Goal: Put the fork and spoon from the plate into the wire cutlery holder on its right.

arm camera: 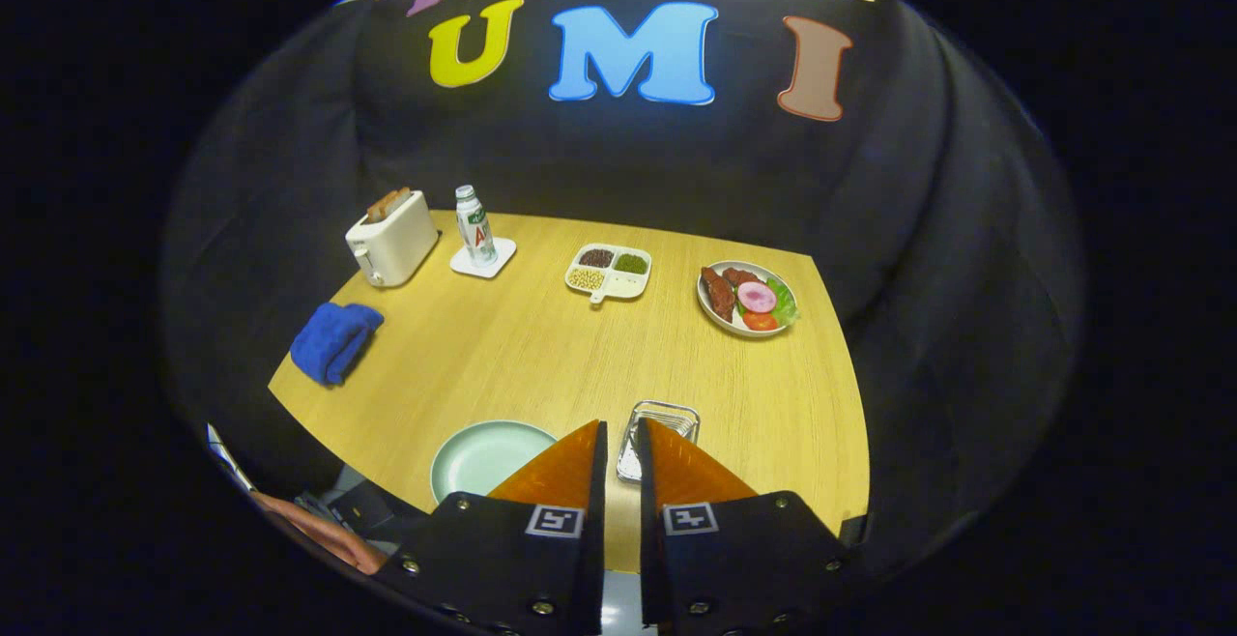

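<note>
Gripper [621, 438] is hovering over the near table [541, 356] edge, fingers nearly closed — narrow gap, nothing between them. They're partly covering the pale green plate [478, 457] and, on its right, the wire cutlery holder [665, 419]. Can't make out fork or spoon. Farther back — blue cloth [333, 339], toaster [391, 237], bottle [474, 225], divided dish [609, 272], food plate [747, 299].

table [541, 356] | toaster [391, 238] | bottle [474, 226] | towel [333, 341] | plate [483, 457] | wire holder [659, 428]

The gripper [621, 438] hangs with jaws nearly closed, gripping nothing.
</note>
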### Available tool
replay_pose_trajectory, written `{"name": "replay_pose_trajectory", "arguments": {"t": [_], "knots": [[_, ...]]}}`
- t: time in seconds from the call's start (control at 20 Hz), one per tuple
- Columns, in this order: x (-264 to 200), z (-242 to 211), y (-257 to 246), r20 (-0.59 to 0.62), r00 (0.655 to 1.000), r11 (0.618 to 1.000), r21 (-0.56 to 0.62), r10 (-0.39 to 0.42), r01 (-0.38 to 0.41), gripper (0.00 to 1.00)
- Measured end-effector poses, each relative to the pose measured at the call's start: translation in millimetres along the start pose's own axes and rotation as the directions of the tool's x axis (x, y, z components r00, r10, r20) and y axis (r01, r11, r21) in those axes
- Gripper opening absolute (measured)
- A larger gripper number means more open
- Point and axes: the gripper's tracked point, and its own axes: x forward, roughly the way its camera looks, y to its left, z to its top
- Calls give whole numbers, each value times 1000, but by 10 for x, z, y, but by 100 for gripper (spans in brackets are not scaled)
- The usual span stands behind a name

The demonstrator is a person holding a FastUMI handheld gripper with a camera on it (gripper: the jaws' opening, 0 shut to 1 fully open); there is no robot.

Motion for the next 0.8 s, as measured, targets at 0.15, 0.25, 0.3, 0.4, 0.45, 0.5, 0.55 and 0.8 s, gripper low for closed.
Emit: {"name": "replay_pose_trajectory", "arguments": {"t": [0.15, 0.25, 0.3, 0.4, 0.45, 0.5, 0.55, 0.8], "knots": [[-142, 99, 158, 176, 983, 999, 17, -42, 40, 16], [-326, 240, 259, 323, 945, 999, 2, -48, 50, 16], [-421, 331, 370, 389, 921, 1000, -7, -23, 28, 16], [-619, 355, 415, 479, 877, 998, -29, -35, 56, 16], [-646, 363, 435, 511, 859, 996, -45, -38, 70, 16], [-644, 389, 497, 530, 847, 996, -56, -33, 73, 39], [-612, 397, 549, 552, 833, 996, -50, -36, 77, 56], [-624, 462, 901, 655, 755, 999, -19, -20, 44, 97]]}}
